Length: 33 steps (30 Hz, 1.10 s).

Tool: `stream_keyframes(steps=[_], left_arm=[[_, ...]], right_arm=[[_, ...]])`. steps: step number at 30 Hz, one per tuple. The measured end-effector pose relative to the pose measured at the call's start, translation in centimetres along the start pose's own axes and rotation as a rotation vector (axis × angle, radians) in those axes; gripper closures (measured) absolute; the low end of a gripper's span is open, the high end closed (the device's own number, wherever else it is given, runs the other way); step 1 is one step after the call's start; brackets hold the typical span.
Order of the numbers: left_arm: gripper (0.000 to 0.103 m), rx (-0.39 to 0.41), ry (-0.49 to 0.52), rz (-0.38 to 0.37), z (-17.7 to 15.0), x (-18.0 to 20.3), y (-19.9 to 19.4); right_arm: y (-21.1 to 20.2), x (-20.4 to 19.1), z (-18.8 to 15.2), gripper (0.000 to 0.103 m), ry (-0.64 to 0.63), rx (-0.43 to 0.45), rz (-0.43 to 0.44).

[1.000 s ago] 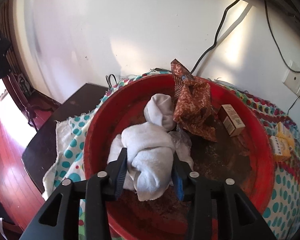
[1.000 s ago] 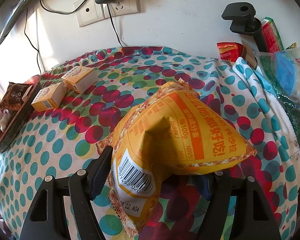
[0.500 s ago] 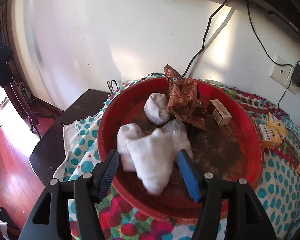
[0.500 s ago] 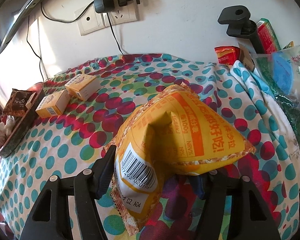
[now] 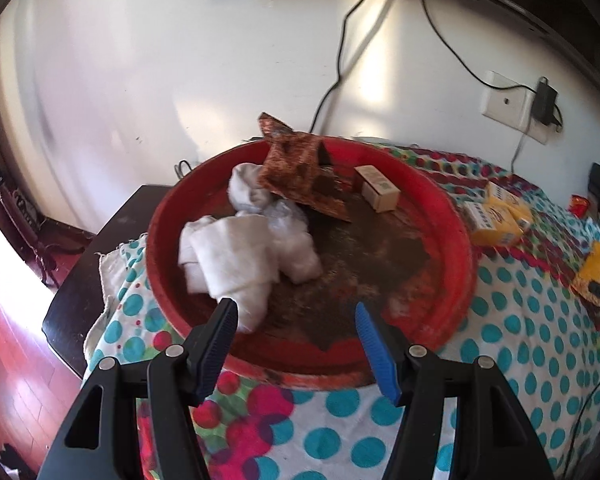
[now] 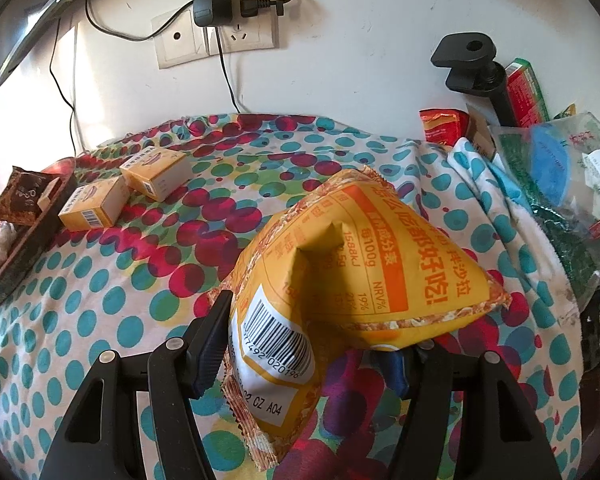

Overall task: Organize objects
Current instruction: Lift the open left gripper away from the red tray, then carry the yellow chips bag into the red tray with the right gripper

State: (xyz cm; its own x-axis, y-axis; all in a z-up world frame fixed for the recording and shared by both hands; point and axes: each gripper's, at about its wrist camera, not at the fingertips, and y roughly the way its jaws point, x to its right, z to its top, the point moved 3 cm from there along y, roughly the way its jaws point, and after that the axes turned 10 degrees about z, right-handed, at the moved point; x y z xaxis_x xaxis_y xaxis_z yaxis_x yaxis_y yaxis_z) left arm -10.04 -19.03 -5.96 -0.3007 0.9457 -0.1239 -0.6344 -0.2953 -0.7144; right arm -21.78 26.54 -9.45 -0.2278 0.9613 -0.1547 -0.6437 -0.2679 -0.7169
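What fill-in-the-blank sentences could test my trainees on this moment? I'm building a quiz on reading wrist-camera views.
1. The white rolled sock lies inside the red ____.
2. The right tool is shut on a ____ snack bag with a barcode.
3. The left tool stands ____, with nothing between its fingers.
4. Two yellow boxes rest on the polka-dot ____.

Missing words: tray; yellow; open; cloth

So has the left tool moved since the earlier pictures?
Yes. The left tool has opened and drawn back from the red basin: it was clamped on the white cloth inside, and now sits at the near rim with the cloth released.
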Motion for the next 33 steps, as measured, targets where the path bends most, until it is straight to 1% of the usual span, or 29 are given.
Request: stream_keyframes(steps=[3, 5, 7, 10, 15, 23, 33], left_arm=[[0.040, 0.003, 0.018, -0.005, -0.5, 0.6, -0.1], [0.040, 0.013, 0.021, -0.014, -0.6, 0.7, -0.3], [0.040, 0.019, 0.024, -0.007, -0.7, 0.6, -0.5], [0.040, 0.027, 0.025, -0.018, -0.8, 0.6, -0.8], [0.040, 0.030, 0.009, -0.032, -0.9, 0.4, -1.2], [0.039, 0.007, -0.015, -0.058, -1.2, 0.0, -1.2], [0.039, 0.012, -0.022, -0.056, -1.0, -0.5, -1.4]], right_arm=[[-0.1, -0.1, 0.1, 0.041, -0.001, -0.002, -0.024], [-0.4, -0.4, 0.4, 0.041, 0.010, -0.001, -0.023], [-0.9, -1.1, 0.8, 0.041, 0.013, 0.003, -0.013], [-1.8, -2.9, 1.7, 0.041, -0.011, 0.020, -0.004], [-2.6, -7.2, 2.9, 0.041, -0.079, 0.036, 0.029], [-3.0, -15.8, 4.3, 0.041, -0.173, 0.050, 0.156], [-1.4, -26.1, 4.9, 0.041, -0.302, 0.008, 0.299]])
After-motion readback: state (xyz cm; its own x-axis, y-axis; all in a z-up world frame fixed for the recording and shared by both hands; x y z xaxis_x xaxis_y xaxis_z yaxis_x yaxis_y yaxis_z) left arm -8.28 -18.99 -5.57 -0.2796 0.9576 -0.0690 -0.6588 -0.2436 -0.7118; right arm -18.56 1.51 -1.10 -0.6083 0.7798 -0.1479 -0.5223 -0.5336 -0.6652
